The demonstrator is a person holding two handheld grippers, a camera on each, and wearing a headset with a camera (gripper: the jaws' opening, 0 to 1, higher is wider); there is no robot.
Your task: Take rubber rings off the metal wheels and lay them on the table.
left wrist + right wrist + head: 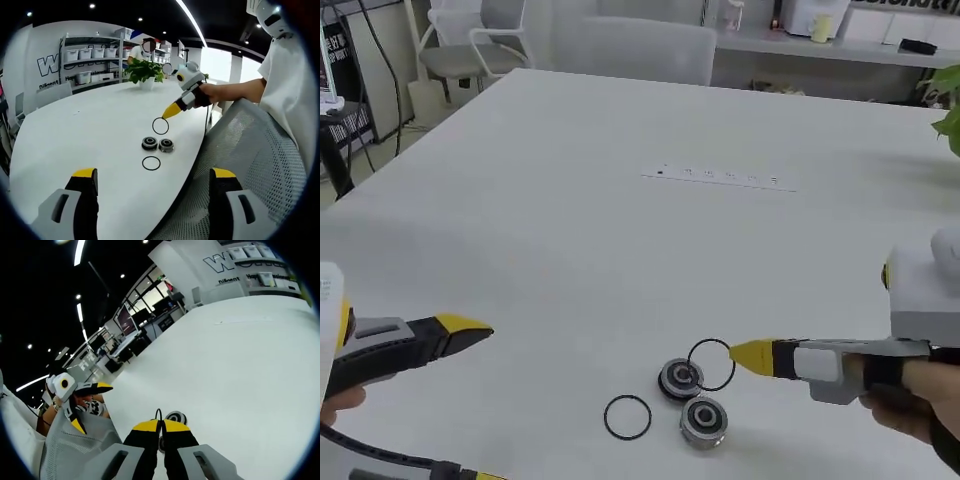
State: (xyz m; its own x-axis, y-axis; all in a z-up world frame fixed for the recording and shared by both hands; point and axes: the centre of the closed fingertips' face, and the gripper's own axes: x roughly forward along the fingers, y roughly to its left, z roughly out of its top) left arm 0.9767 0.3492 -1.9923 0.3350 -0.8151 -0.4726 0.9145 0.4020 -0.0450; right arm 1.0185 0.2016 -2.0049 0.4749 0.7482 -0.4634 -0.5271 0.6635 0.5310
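Two metal wheels (680, 378) (704, 420) sit side by side near the table's front edge, also seen as a pair (149, 143) (166, 145) in the left gripper view. One black rubber ring (605, 417) (142, 163) lies flat to their left. My right gripper (738, 353) (169, 111) (160, 424) is shut on a second rubber ring (710, 341) (160, 134) (158, 413), held just above the wheels. One wheel (175, 417) shows just past the jaws. My left gripper (478, 402) (154, 175) is open, well to the left, holding nothing.
The white table (620, 230) stretches far ahead, with a flush socket strip (720, 178) in its middle. Grey chairs (630, 50) stand at the far end. A potted plant (145, 70) is on the table's right side. A mesh chair back (250, 150) is beside me.
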